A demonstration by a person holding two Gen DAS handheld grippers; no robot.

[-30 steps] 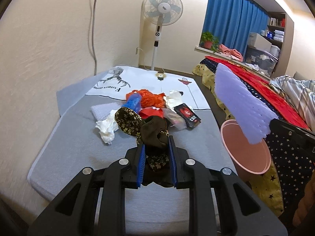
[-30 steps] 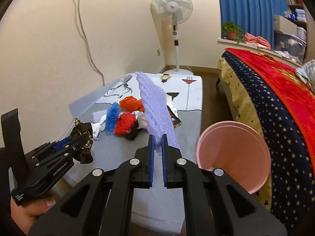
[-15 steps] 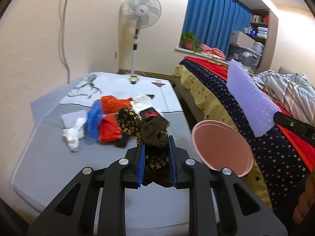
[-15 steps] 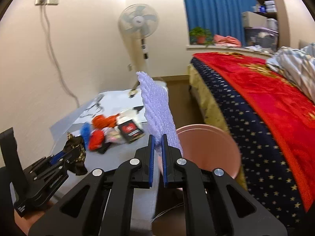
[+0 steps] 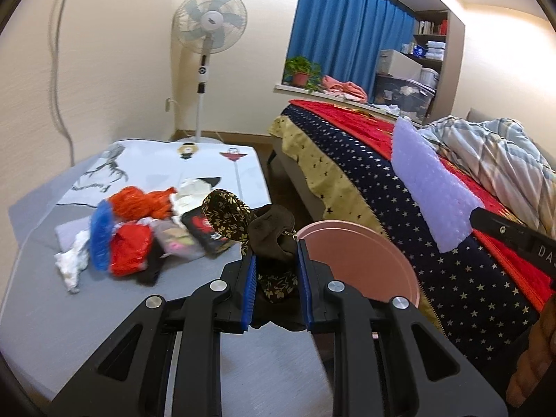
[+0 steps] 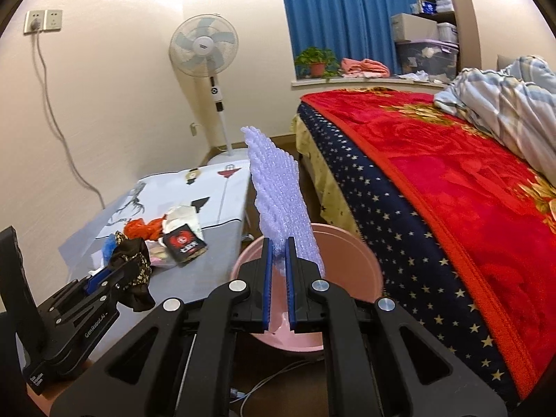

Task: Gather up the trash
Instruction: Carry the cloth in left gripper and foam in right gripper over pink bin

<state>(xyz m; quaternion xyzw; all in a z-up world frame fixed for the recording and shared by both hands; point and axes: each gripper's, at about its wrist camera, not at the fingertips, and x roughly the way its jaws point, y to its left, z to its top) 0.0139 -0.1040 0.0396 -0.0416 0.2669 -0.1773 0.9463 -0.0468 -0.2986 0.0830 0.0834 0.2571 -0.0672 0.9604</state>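
Observation:
My left gripper [image 5: 276,250] is shut on a bunch of dark brown, gold-patterned fabric [image 5: 267,229], held over the table's right edge beside the pink bin [image 5: 361,264]. From the right wrist view the same left gripper [image 6: 114,271] and its fabric [image 6: 133,257] sit at lower left. My right gripper [image 6: 279,243] is shut on a pale purple bubble-wrap sheet [image 6: 278,194] that stands upright above the pink bin [image 6: 347,253]. That sheet [image 5: 431,191] also shows at right in the left wrist view. A pile of trash [image 5: 139,229] lies on the grey table [image 5: 52,312].
A bed with a red and star-patterned blanket [image 6: 451,187] runs along the right, close to the bin. A standing fan [image 5: 208,34] is by the far wall. A black packet [image 6: 184,243] and orange plastic [image 6: 146,227] lie in the pile. Cables lie on the floor [image 6: 264,382].
Both grippers have swung right, away from the trash pile and toward the pink bin, each keeping its load. The bin now sits right in front of both.

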